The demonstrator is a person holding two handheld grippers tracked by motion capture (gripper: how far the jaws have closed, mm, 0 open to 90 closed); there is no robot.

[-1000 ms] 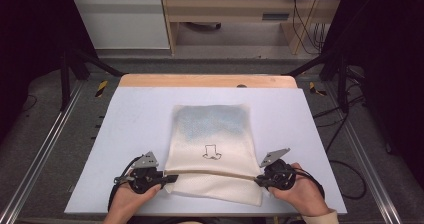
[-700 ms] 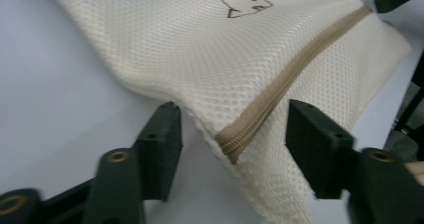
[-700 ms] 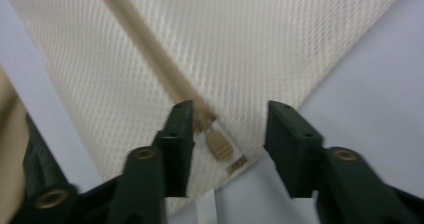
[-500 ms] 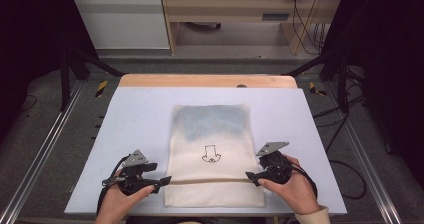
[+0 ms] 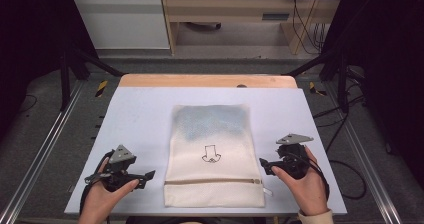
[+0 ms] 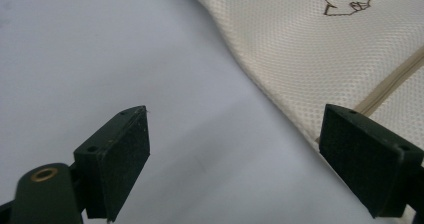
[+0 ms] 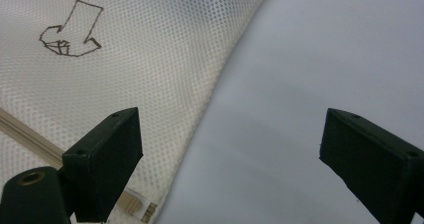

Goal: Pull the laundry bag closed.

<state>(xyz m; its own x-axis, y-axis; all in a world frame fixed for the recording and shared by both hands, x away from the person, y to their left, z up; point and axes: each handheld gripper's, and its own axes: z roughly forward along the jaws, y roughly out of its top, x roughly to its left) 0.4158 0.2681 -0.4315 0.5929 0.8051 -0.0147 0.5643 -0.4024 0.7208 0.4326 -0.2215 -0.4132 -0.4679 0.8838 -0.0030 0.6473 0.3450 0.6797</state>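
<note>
A cream mesh bag [image 5: 212, 154] lies flat in the middle of the pale table [image 5: 140, 114], with a drawn arrow [image 5: 210, 154] and a zipper strip [image 5: 212, 182] near its front edge. My left gripper [image 5: 150, 175] sits just left of the bag's front corner, apart from it. Its jaws have just been opening and hold nothing. In the left gripper view the gripper [image 6: 235, 154] stands wide over bare table, with the bag [image 6: 310, 49] at the right. My right gripper [image 5: 263, 165] is off the bag's right edge. Its jaws too have just opened, and they [image 7: 230, 159] are empty beside the bag [image 7: 125, 59].
A wooden strip [image 5: 207, 80] runs along the table's far edge. Metal rails [image 5: 42, 154] flank the table on both sides. Cables [image 5: 350, 174] lie on the floor at the right, and a cabinet [image 5: 125, 19] stands behind.
Both grippers let go of the bag's front corners, opened and moved outward and slightly up. The bag's front part, bunched a second ago, now lies spread flat with the zipper showing.
</note>
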